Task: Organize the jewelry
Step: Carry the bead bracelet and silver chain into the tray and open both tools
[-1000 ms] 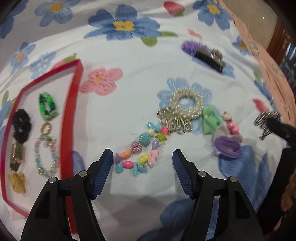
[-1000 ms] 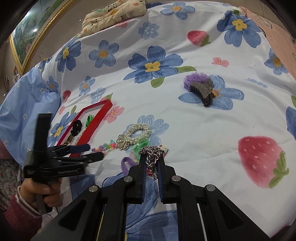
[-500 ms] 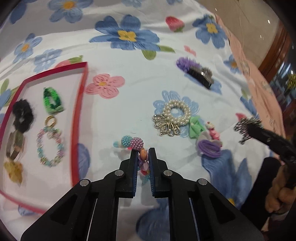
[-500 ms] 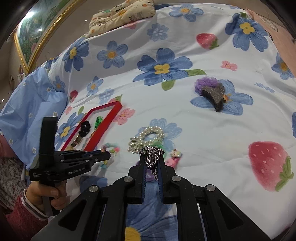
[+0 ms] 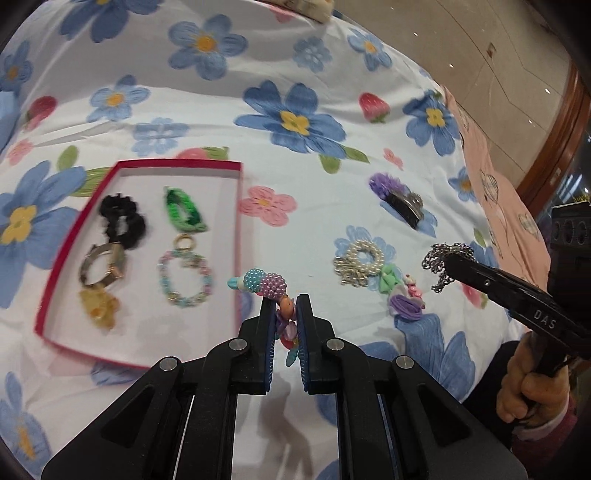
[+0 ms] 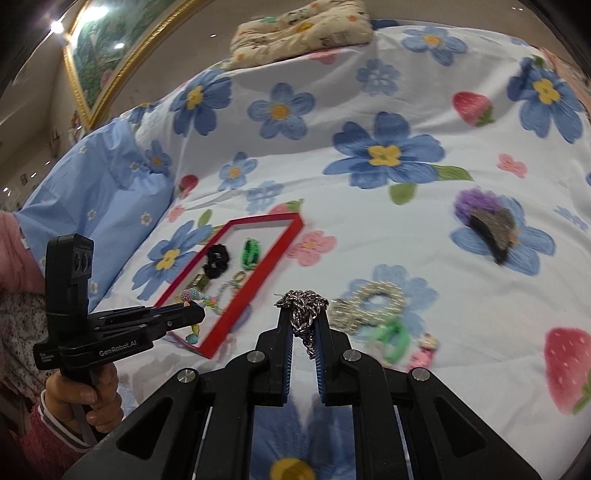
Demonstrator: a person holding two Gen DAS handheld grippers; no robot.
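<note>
My left gripper (image 5: pixel 284 306) is shut on a colourful bead bracelet (image 5: pixel 271 286) and holds it in the air by the right rim of the red tray (image 5: pixel 238 221); it also shows in the right wrist view (image 6: pixel 195 314). My right gripper (image 6: pixel 303 314) is shut on a silver chain (image 6: pixel 303 306), lifted above the bed, seen in the left wrist view (image 5: pixel 443 258) too. The tray holds a black scrunchie (image 5: pixel 122 221), a green hair tie (image 5: pixel 183 210), a watch (image 5: pixel 105 267), a pastel bracelet (image 5: pixel 184 277) and a yellow piece (image 5: pixel 98 308).
On the floral bedspread lie a pearl ring with a silver charm (image 5: pixel 360 260), a green bow (image 5: pixel 388 278), a pink clip (image 5: pixel 413 290), a purple tie (image 5: pixel 406 308) and a purple-black hair clip (image 5: pixel 399 197). A pillow (image 6: pixel 303 29) lies at the bed's far end.
My left gripper closed on the bead bracelet and lifted it off the bed toward the tray. My right gripper rose with the chain still in it.
</note>
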